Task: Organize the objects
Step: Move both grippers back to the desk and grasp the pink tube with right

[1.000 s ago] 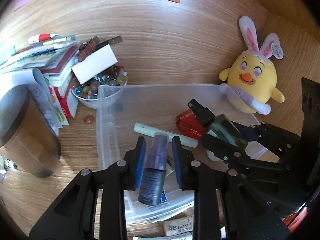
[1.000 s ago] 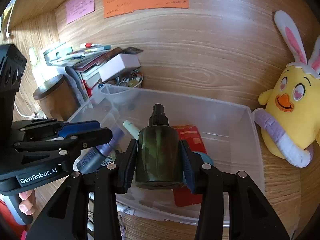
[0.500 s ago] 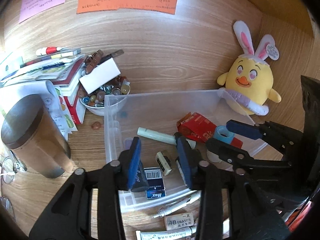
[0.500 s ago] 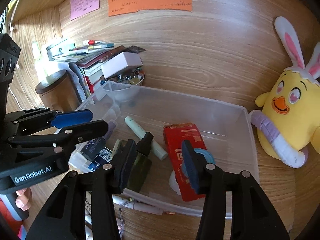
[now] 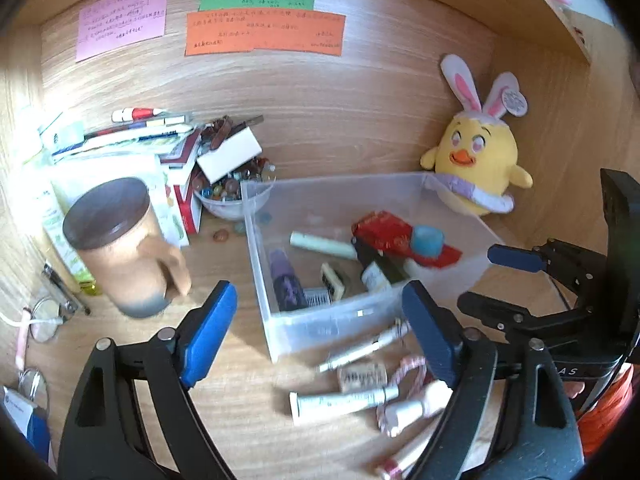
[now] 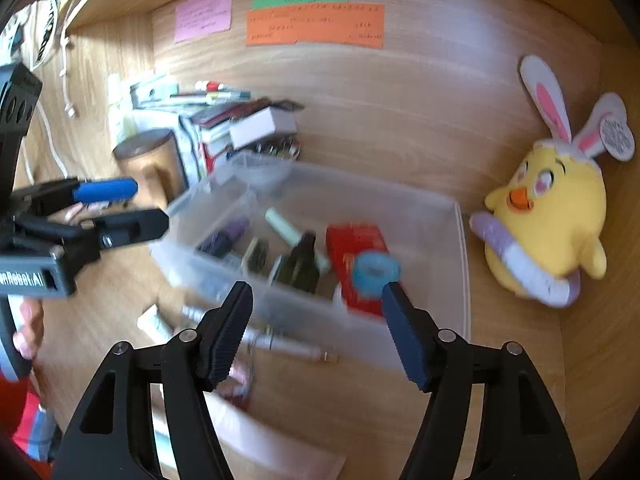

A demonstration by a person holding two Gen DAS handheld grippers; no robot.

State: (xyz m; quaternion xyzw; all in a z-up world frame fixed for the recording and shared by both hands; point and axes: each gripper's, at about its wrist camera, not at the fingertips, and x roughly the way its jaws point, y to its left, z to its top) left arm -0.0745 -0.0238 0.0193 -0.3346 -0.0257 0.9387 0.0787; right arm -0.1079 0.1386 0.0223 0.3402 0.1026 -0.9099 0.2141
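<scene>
Purple bottle (image 5: 285, 286) and dark green bottle (image 6: 301, 261) lie inside the clear bin (image 5: 332, 322), at twelve o'clock from the empty, wide-apart left gripper (image 5: 320, 334) and right gripper (image 6: 318, 330).

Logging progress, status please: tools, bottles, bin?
Left tool open, empty. Right tool open, empty. Purple bottle and dark green bottle lie inside clear bin. Tubes on desk before bin.

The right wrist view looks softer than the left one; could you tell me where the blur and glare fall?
Right wrist view: motion blur smears the clear bin and the pens before it. Left wrist view: sharper, though the brown jar is smeared and glare washes out the papers at left.
</scene>
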